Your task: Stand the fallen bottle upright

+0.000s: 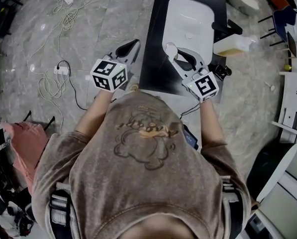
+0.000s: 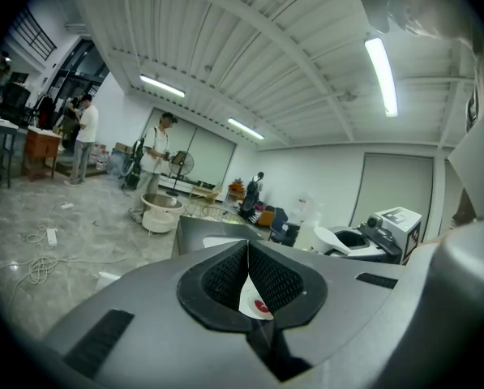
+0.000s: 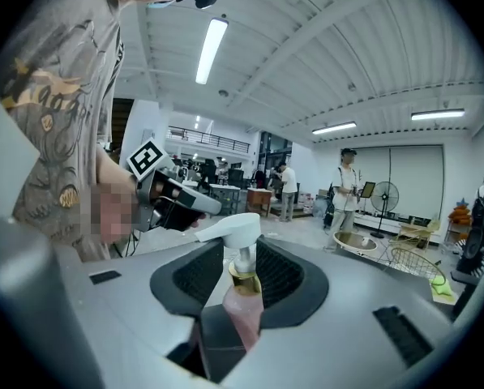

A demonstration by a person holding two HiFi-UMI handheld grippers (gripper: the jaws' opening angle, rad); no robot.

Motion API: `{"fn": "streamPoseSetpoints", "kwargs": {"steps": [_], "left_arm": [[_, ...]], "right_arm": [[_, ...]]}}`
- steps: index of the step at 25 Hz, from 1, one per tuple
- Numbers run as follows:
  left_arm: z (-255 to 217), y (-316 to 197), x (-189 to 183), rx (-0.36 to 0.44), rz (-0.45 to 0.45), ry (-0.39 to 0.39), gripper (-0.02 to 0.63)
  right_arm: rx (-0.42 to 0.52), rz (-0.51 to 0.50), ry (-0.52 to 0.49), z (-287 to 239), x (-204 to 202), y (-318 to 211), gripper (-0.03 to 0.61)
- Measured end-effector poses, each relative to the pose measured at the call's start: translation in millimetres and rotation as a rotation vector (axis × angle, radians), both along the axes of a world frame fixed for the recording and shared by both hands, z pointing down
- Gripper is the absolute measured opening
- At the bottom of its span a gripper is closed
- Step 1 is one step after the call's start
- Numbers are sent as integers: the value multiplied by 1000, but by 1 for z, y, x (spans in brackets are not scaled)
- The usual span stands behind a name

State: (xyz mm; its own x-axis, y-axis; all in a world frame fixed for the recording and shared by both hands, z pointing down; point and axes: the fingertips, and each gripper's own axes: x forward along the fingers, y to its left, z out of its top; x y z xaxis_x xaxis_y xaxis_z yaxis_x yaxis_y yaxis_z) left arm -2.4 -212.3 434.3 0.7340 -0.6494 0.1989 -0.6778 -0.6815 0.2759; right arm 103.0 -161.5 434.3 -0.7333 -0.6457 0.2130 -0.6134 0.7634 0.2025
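The bottle (image 3: 240, 298) has a pink body, a gold collar and a white pump head (image 3: 229, 229). My right gripper (image 3: 243, 258) is shut on it at the neck, with the body running back between the jaws. In the head view only the pump head (image 1: 170, 49) shows, at the tips of the right gripper (image 1: 177, 56) above the black table (image 1: 153, 63). My left gripper (image 1: 130, 48) hovers off the table's left edge with its jaws together; in its own view the pads (image 2: 225, 278) meet at the tip and hold nothing.
A white basin-like tray (image 1: 190, 14) lies on the table beyond the bottle. A pale jug (image 1: 233, 45) sits at the table's right edge. Cables and a power strip (image 1: 61, 69) trail over the marble floor on the left. People stand far off in the hall.
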Motion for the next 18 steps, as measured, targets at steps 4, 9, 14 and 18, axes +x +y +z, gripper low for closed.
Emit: {"fn": "streamPoseSetpoints", "kwargs": {"steps": [4,9,14,18], "left_arm": [[0,1,5,-2,10,7,20],[2,2,7,-7,22,10,20],[3,3,9,-11,33,12,20],[2,5,13,-11,51,16,20]], "right_arm": [[-39,57,-80,-7,5,1,130],[-65,97,-148,-9,8,7,130],[-91,141,-185,-10,16,12,132],[-109,175,-216,-9,20,18,132]]}}
